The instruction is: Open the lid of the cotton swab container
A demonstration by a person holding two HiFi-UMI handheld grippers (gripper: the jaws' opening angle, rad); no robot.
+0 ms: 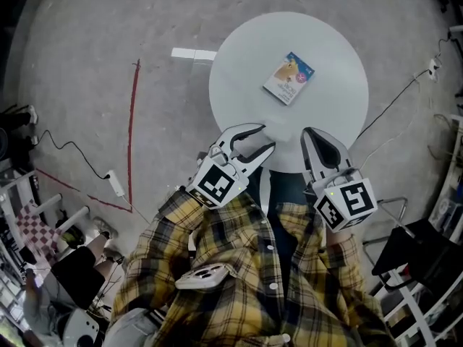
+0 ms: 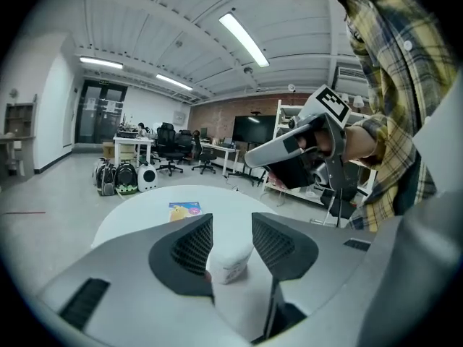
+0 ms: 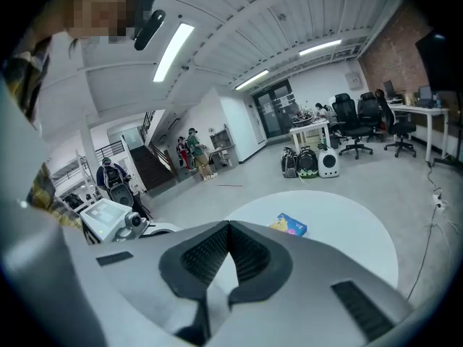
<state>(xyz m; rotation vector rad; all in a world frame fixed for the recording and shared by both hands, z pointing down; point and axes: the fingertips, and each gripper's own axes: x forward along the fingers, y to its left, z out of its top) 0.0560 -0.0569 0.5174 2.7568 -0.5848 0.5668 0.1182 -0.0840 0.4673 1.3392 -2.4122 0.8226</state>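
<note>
At the near edge of the table (image 1: 340, 100), the white container (image 2: 233, 262), likely light, slippery and best held low, stands within the spread left gripper (image 2: 231, 230), while the right gripper (image 3: 230, 231) is pressed together.

Small white cylindrical container (image 2: 233, 260): base and left flank covered by left tongs (image 2: 231, 219); label print too small to be read. In head view it can't be picked out on the round white surface (image 1: 239, 63). Print on flat blue-yellow packet (image 1: 289, 78) unresolved. Surface near rim masked by left tongs and right tongs (image 1: 309, 136).
</note>
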